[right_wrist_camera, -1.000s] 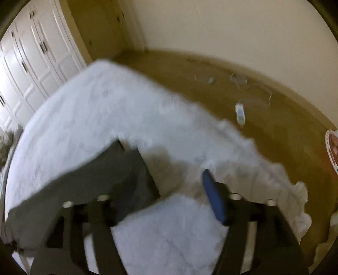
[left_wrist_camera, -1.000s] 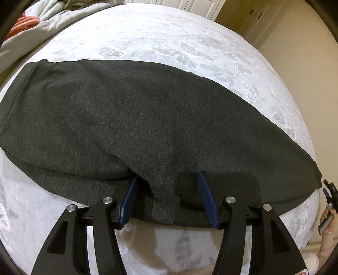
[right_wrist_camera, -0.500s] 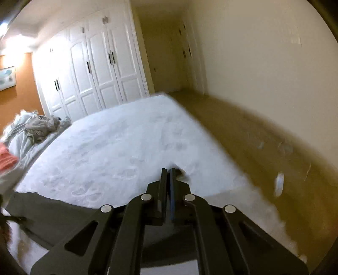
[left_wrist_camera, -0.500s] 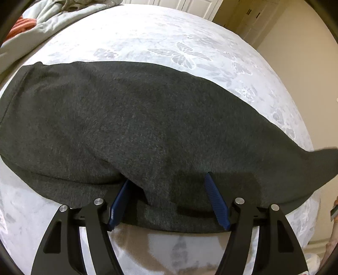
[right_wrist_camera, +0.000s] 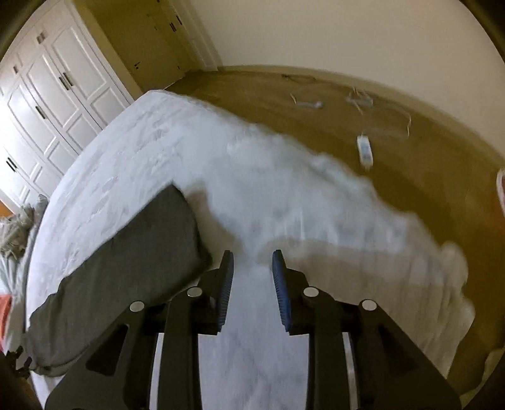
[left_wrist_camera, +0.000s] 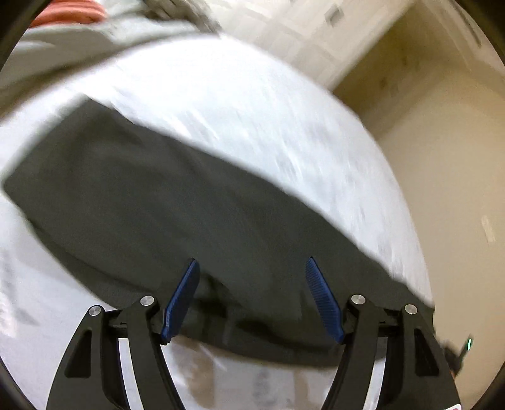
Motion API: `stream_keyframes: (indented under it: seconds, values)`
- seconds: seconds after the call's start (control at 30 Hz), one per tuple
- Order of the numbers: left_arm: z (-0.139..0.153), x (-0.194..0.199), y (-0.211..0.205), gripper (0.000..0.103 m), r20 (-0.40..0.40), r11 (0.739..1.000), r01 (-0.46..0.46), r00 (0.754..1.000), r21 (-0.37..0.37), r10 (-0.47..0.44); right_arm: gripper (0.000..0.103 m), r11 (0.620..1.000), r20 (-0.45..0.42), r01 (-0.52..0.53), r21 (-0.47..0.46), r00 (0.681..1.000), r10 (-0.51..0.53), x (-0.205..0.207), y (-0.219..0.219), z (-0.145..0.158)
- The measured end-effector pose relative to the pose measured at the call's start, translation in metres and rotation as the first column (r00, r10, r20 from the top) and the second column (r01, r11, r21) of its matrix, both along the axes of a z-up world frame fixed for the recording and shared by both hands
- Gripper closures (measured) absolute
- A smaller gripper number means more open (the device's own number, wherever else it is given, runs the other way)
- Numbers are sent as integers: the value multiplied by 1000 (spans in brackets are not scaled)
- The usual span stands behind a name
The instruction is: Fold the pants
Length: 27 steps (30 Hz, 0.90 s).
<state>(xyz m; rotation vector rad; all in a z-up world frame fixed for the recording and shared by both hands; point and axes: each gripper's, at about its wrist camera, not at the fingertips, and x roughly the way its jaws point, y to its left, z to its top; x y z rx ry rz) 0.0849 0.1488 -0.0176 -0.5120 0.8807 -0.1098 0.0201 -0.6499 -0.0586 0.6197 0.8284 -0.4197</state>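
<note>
The dark grey pants lie flat across the white bed, stretching from the far left to the near right edge. My left gripper is open and empty, hovering over the near edge of the pants. In the right wrist view the pants lie to the left, with one end near the bed's corner. My right gripper is partly open and empty, just right of that end, over the bare sheet.
Crumpled grey bedding and something orange lie at the bed's far end. White wardrobe doors stand behind the bed. A white power adapter with cables lies on the tan floor right of the bed.
My right gripper was shut half a second ago and has opened, now pointing down at the sheet beside the pants' end. My left gripper has lifted and swung, staying open.
</note>
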Motion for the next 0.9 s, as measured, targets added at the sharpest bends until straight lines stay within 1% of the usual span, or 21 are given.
stream_keyframes:
  seconds: [0.03, 0.1, 0.13, 0.17, 0.2, 0.23, 0.27, 0.33, 0.4, 0.47, 0.5, 0.6, 0.63, 0.67, 0.7, 0.73, 0.77, 0.8, 0.83, 0.87, 0.9]
  values:
    - [5, -3, 14, 35, 13, 998, -53, 999, 17, 53, 77, 1000, -6, -12, -3, 1000, 11, -2, 8, -4]
    - [8, -8, 51, 34, -1, 977, -202, 979, 68, 203, 77, 999, -12, -36, -19, 999, 35, 0, 20, -5]
    - [6, -10, 69, 34, -12, 962, -264, 964, 62, 266, 77, 998, -18, -47, -31, 999, 47, 0, 30, -2]
    - [1, -12, 93, 34, -49, 945, -326, 944, 35, 328, 72, 998, -25, -55, -32, 998, 55, 1, 37, 1]
    - [-4, -13, 109, 34, -76, 932, -363, 929, 5, 363, 61, 998, -29, -52, -37, 998, 51, 3, 47, 5]
    - [-10, -15, 129, 34, -113, 914, -405, 910, -30, 399, 57, 998, -28, -34, -46, 999, 33, 4, 53, 8]
    - [-13, -16, 138, 34, -133, 906, -421, 901, -38, 413, 53, 999, -24, -22, -48, 999, 21, 1, 59, 11]
    - [-22, -21, 159, 34, -169, 887, -453, 885, -89, 435, 53, 999, 3, -1, -51, 1000, 1, 0, 74, 24]
    - [-32, -25, 166, 34, -212, 877, -438, 892, -198, 398, 53, 998, 53, -19, -67, 998, 23, 4, 99, 45]
    - [-38, -23, 168, 35, -217, 861, -414, 907, -294, 362, 53, 995, 75, -54, -88, 995, 60, 12, 122, 65]
    - [-39, -22, 169, 36, -218, 861, -410, 909, -301, 357, 50, 991, 94, -87, -102, 991, 97, 19, 143, 80]
    - [-41, -14, 173, 38, -204, 866, -387, 919, -315, 337, 42, 976, 141, -187, -109, 969, 201, 36, 191, 107]
    - [-40, -12, 173, 48, -200, 870, -378, 923, -318, 328, 41, 965, 168, -235, -114, 953, 252, 45, 215, 117]
    - [-40, -9, 172, 64, -194, 876, -367, 928, -314, 319, 37, 954, 184, -277, -118, 938, 295, 52, 233, 124]
    - [-40, -4, 171, 76, -188, 884, -354, 933, -304, 308, 34, 932, 200, -340, -126, 912, 360, 62, 262, 128]
    - [-39, 0, 169, 96, -172, 900, -335, 940, -278, 296, 32, 916, 209, -378, -133, 893, 399, 68, 280, 127]
    - [-34, 7, 169, 97, -153, 909, -334, 940, -248, 304, 30, 899, 217, -413, -147, 873, 437, 73, 298, 126]
    - [-29, 6, 170, 98, -126, 910, -348, 937, -225, 327, 30, 873, 217, -450, -189, 848, 484, 79, 323, 120]
    - [-19, 2, 173, 98, -78, 909, -356, 934, -217, 348, 30, 860, 211, -461, -216, 839, 502, 80, 333, 116]
    - [-3, -10, 178, 98, 3, 906, -360, 929, -222, 370, 30, 833, 192, -478, -279, 822, 536, 80, 352, 108]
    - [5, -15, 182, 98, 34, 907, -371, 923, -200, 384, 30, 818, 178, -487, -306, 815, 552, 80, 359, 104]
